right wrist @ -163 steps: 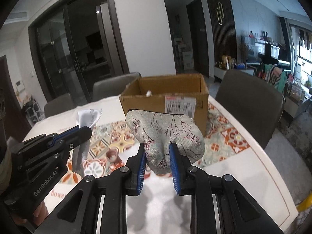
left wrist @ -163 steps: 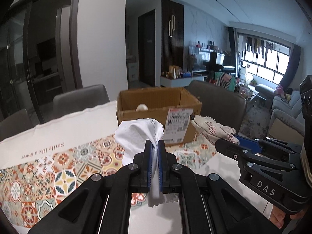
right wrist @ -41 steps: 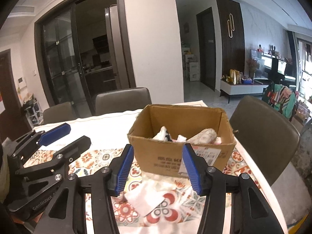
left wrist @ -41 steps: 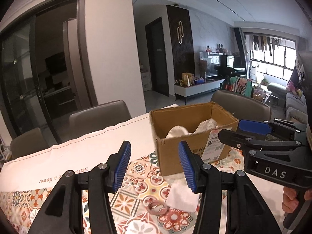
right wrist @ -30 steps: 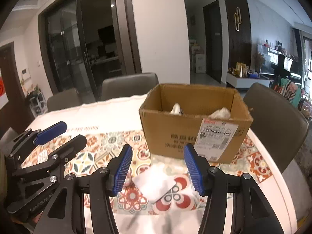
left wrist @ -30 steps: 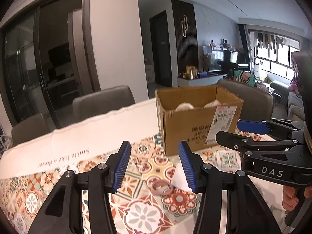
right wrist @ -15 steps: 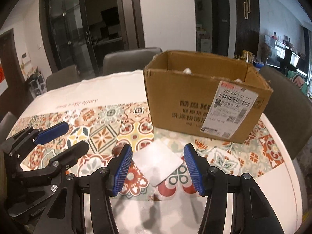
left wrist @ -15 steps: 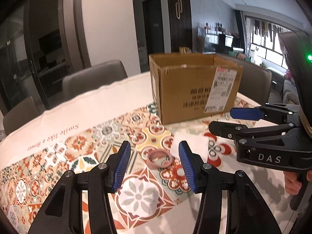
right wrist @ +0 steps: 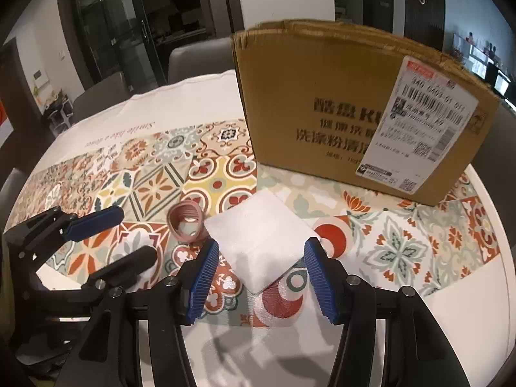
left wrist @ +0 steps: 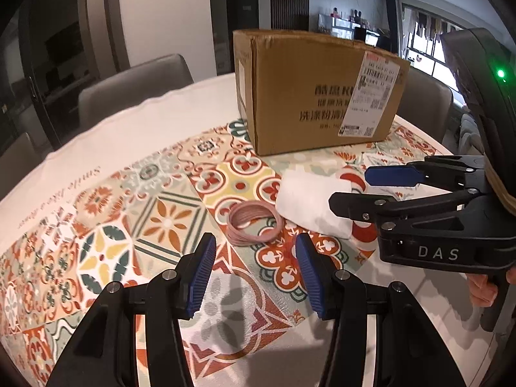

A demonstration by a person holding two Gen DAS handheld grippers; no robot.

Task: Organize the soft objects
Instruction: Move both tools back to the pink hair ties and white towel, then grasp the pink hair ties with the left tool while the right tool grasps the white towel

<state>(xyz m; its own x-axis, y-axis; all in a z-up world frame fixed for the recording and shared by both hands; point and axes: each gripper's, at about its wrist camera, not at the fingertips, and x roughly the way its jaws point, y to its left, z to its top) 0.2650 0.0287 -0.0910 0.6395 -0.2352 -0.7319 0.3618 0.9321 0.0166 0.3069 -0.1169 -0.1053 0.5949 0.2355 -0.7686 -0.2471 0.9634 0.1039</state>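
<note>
A pink coiled hair band (left wrist: pixel 254 222) lies on the patterned tablecloth (left wrist: pixel 161 213), just ahead of my open, empty left gripper (left wrist: pixel 254 269). It also shows in the right wrist view (right wrist: pixel 187 222). A white folded cloth (right wrist: pixel 262 245) lies right of the band, its near part between the fingers of my open, empty right gripper (right wrist: pixel 259 272). In the left wrist view the cloth (left wrist: pixel 309 200) sits under the right gripper (left wrist: pixel 371 187). The cardboard box (right wrist: pixel 361 109) stands just behind; its inside is hidden.
The left gripper (right wrist: pixel 113 235) shows at the left of the right wrist view. Grey chairs (left wrist: pixel 135 87) stand around the round white table (right wrist: pixel 193 93). The box (left wrist: pixel 319 93) takes up the far right part of the table.
Both grippers, earlier shut on cloths and then open above the box, have dropped low to the table and closed in on the hair band and the white cloth.
</note>
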